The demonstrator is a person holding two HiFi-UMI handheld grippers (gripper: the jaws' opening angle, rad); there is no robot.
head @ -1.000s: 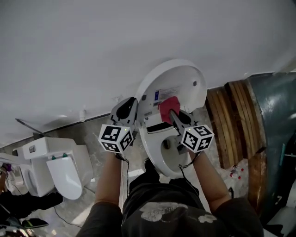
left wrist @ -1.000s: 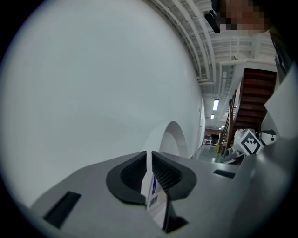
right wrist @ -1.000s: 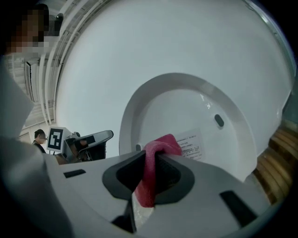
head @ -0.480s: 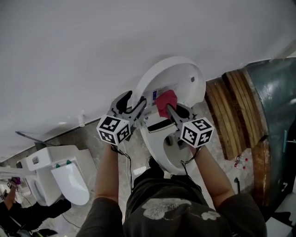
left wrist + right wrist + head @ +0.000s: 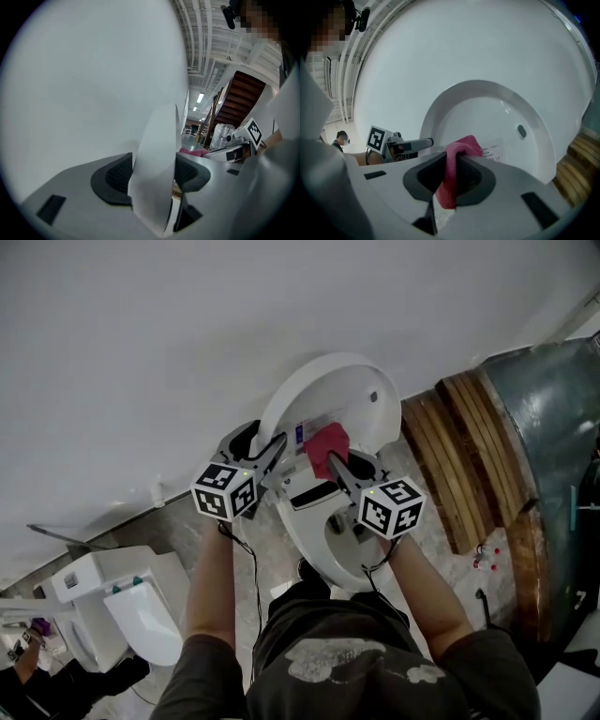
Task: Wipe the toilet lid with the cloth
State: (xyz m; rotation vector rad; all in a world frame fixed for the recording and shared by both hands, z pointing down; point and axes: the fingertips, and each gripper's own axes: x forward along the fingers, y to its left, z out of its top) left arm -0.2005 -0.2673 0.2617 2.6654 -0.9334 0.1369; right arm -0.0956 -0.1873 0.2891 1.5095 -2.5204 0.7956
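Right fingers (image 5: 478,183) on pink cloth (image 5: 457,159), white toilet lid (image 5: 487,112) against grey wall (image 5: 141,334)

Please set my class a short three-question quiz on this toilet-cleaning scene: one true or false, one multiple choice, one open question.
1. True or false: the toilet lid is shut down flat.
2. What do the right tongs hold? A) a sponge B) a pink cloth C) a brush
3. What stands between the jaws of the left tongs?

Key
1. False: it stands raised.
2. B: the jaws are shut on it, in front of the lid's inner face.
3. The lid's edge. The jaws have just been opening and stand apart on either side of it.
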